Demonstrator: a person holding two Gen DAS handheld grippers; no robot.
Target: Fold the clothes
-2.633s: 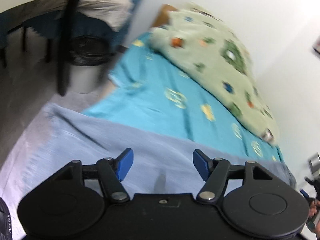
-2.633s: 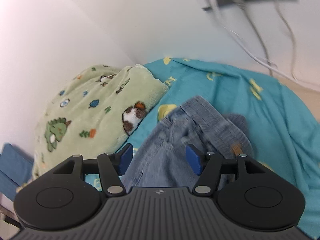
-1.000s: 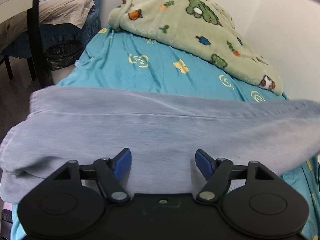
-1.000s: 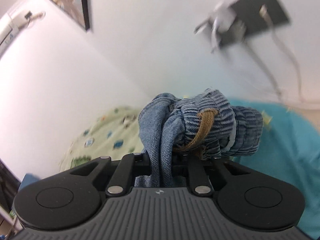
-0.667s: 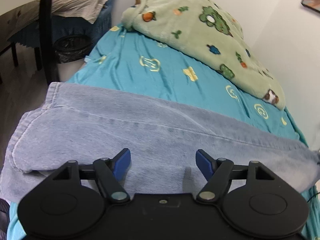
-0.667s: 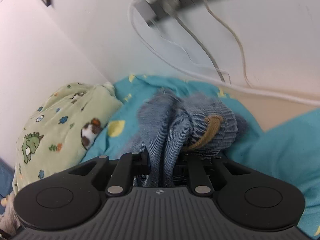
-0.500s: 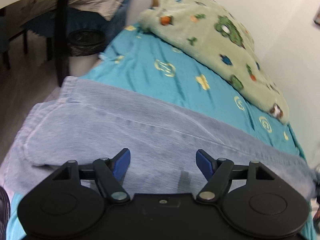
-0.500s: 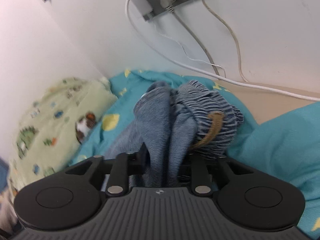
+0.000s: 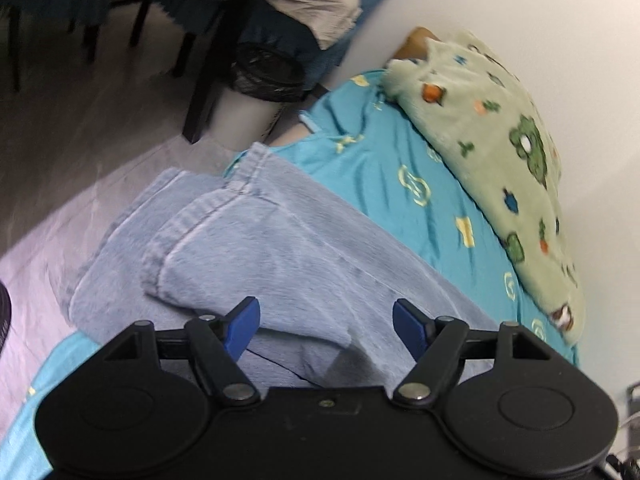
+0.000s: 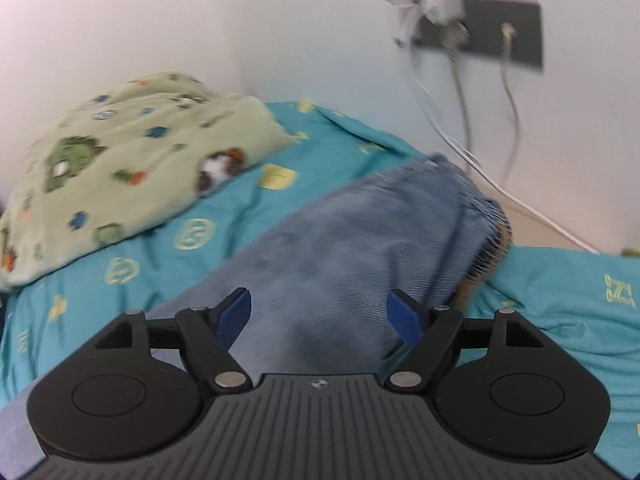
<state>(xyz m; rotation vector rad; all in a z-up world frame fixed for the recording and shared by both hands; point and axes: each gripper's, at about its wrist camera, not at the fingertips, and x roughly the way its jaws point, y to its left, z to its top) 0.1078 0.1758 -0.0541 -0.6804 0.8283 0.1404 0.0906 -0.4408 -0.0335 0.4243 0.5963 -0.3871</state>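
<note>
Plainly, both tongs stood wide apart and gripped nothing. From the left wrist view, the left gripper [image 9: 326, 330] hung over the leg end of the jeans [image 9: 280, 264], its blue fingertips [image 9: 242, 326] spread with pale denim showing between them. The jeans lay flat across the bed sheet [image 9: 404, 184], running from about 10 o'clock, where the hems reached the near edge of the bed, down toward 5 o'clock under the tongs. One leg lay stacked on the other, the upper hem set a little back from the lower one. At 1 o'clock the green blanket [image 9: 508, 160] sat bunched along the wall, well apart from the denim. Beyond the bed's edge, at 11 o'clock, stood a bin [image 9: 256, 96] lined with a black bag, beside a dark chair leg [image 9: 224, 52].

From the right wrist view, the right gripper [image 10: 320, 316] likewise hovered with its fingertips [image 10: 404, 316] apart, the waist end of the jeans [image 10: 360, 240] straight ahead at 12 o'clock and passing beneath the gap. The gathered waistband lay at about 1 o'clock, close to the wall, with a brown strip showing at its edge. The blanket [image 10: 120, 168] lay at 10 o'clock, and a dark wall socket [image 10: 500, 36] with cables [image 10: 464, 120] hung at 1 o'clock above the sheet [image 10: 560, 292]. Whether either tool touched the cloth, I could not tell.
</note>
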